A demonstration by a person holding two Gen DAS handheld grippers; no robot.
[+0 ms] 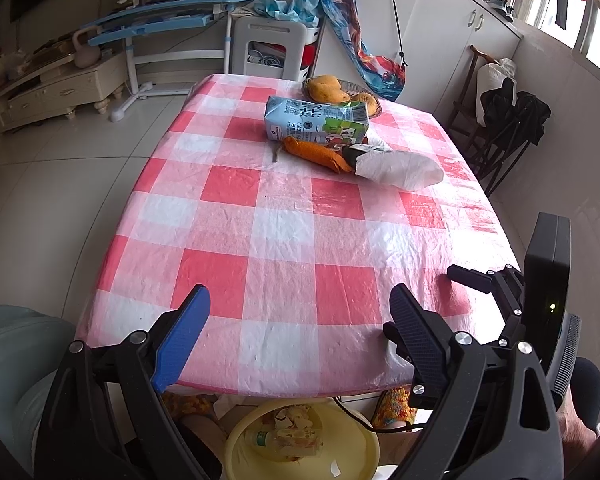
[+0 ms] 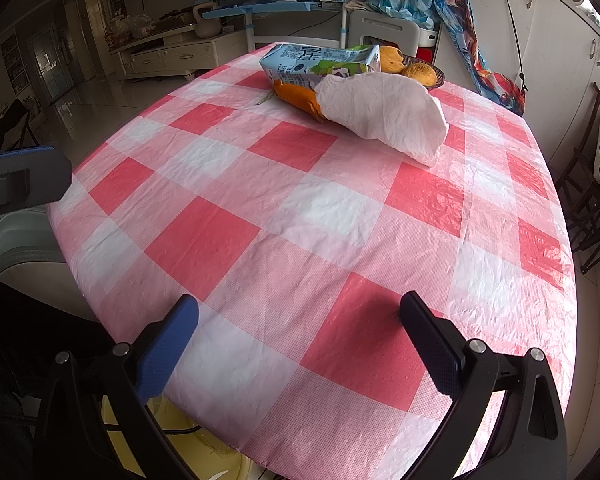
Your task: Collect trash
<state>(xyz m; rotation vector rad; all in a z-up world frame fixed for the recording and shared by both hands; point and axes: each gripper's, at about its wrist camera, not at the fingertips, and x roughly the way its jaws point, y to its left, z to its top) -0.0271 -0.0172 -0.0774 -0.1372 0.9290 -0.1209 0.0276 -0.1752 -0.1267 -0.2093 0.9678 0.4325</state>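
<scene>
Below, at the near left under the table edge: yellow basin (image 1: 300, 452) with a plastic bottle (image 1: 278, 438) lying inside. Left gripper (image 1: 300, 320) over the near edge of the checked tablecloth (image 1: 284, 240), fingers spread wide, nothing between them. Farther back, mid-table: milk carton (image 1: 316, 120) on its side, orange peel (image 1: 316, 155) touching its front, crumpled white tissue (image 1: 400, 168) just right of the peel. Behind the carton, wicker basket (image 1: 374, 102) holding mangoes (image 1: 326, 89). Right gripper (image 2: 300, 332) low over the near right of the cloth, fingers likewise wide apart and empty, well short of the tissue (image 2: 384, 114).
</scene>
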